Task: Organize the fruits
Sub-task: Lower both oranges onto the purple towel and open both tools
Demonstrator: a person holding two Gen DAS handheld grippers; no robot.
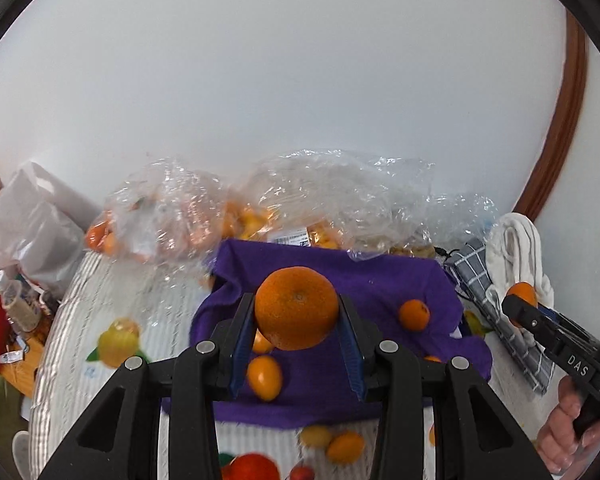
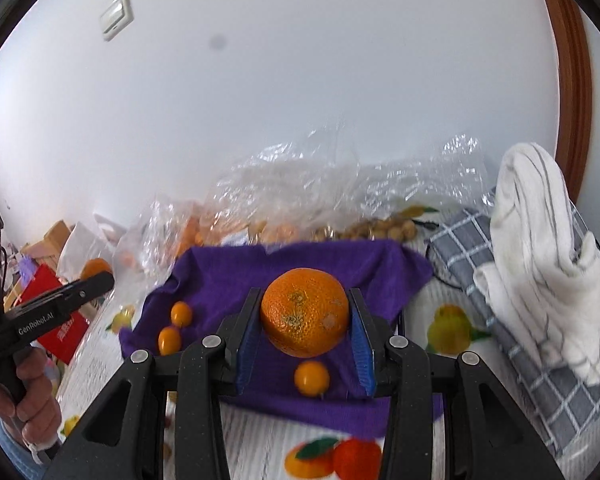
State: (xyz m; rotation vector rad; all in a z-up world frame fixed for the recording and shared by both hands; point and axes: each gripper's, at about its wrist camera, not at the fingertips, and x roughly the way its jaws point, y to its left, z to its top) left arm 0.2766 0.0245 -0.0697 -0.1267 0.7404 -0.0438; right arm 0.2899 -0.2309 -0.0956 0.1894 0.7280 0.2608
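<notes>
My left gripper (image 1: 297, 310) is shut on a large orange tangerine (image 1: 296, 307) and holds it above a purple cloth (image 1: 380, 280). Small kumquats (image 1: 414, 314) lie on that cloth. My right gripper (image 2: 305, 314) is shut on another large tangerine (image 2: 304, 312), also above the purple cloth (image 2: 300, 258), where several kumquats (image 2: 311, 378) lie. Each gripper shows at the edge of the other's view, the right one (image 1: 520, 304) holding its tangerine (image 1: 522, 292), the left one (image 2: 100, 280) likewise.
Clear plastic bags of fruit (image 1: 204, 208) lie behind the cloth against the wall. A grey checked cloth (image 2: 500, 304) and a white towel (image 2: 540, 248) lie to the right. A fruit-print tablecloth (image 1: 112, 320) covers the table. Clutter and a red packet (image 2: 56, 320) stand at the left.
</notes>
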